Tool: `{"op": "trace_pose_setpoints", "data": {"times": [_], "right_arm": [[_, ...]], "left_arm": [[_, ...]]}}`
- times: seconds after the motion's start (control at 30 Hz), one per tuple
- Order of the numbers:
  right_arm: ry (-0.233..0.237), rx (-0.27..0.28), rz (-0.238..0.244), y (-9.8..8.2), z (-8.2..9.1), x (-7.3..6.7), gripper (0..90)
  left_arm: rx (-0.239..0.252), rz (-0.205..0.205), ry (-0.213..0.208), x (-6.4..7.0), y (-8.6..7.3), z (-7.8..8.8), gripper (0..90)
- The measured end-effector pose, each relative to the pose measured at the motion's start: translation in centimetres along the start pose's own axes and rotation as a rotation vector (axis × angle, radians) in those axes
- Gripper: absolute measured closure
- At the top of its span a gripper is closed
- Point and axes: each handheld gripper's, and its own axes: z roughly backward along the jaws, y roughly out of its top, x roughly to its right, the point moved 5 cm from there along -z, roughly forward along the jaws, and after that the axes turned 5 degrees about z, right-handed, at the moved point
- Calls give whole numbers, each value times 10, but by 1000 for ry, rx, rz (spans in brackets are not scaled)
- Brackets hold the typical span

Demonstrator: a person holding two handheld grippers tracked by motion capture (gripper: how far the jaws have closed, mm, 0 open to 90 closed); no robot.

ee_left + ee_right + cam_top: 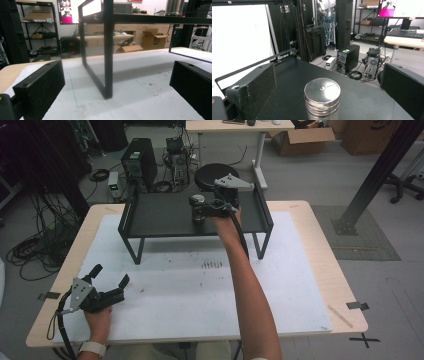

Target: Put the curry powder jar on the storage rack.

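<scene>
Two open grippers, right gripper [199, 210] straddling tin [322, 100] on shelf [160, 215], left gripper [111, 276] resting low

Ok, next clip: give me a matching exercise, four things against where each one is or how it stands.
Things:
1. metal tin
2. black shelf
3. left gripper
4. right gripper

Places or states:
A. open, low at the table's near left corner
B. upright on the shelf top
C. open, jaws either side of the tin
D. on legs at the far side of the white mat

Pairs: 1-B, 2-D, 3-A, 4-C
</scene>
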Motion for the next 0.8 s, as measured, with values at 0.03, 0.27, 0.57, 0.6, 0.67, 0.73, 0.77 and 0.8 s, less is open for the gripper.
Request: {"op": "trace_pose_setpoints", "data": {"times": [0.03,0.27,0.57,0.6,0.67,0.73,0.77,0.8], "right_arm": [[0,7,-1,2,3,0,0],[6,24,1,3,17,-2,0],[5,60,13,3,41,-9,0],[5,60,13,3,41,-9,0],[7,66,16,3,45,-11,0],[9,71,18,2,49,-13,0],[11,75,24,1,53,-16,0],[11,75,24,1,53,-16,0]], "left_arm": [[0,0,0,0,0,0,2],[-1,0,0,0,0,0,3],[-4,-2,0,0,0,0,2],[-4,-2,0,0,0,0,2],[-4,-2,0,0,0,0,3],[-4,-2,0,0,0,0,2],[-4,-2,0,0,0,0,2],[-4,-1,0,0,0,0,2]]}}
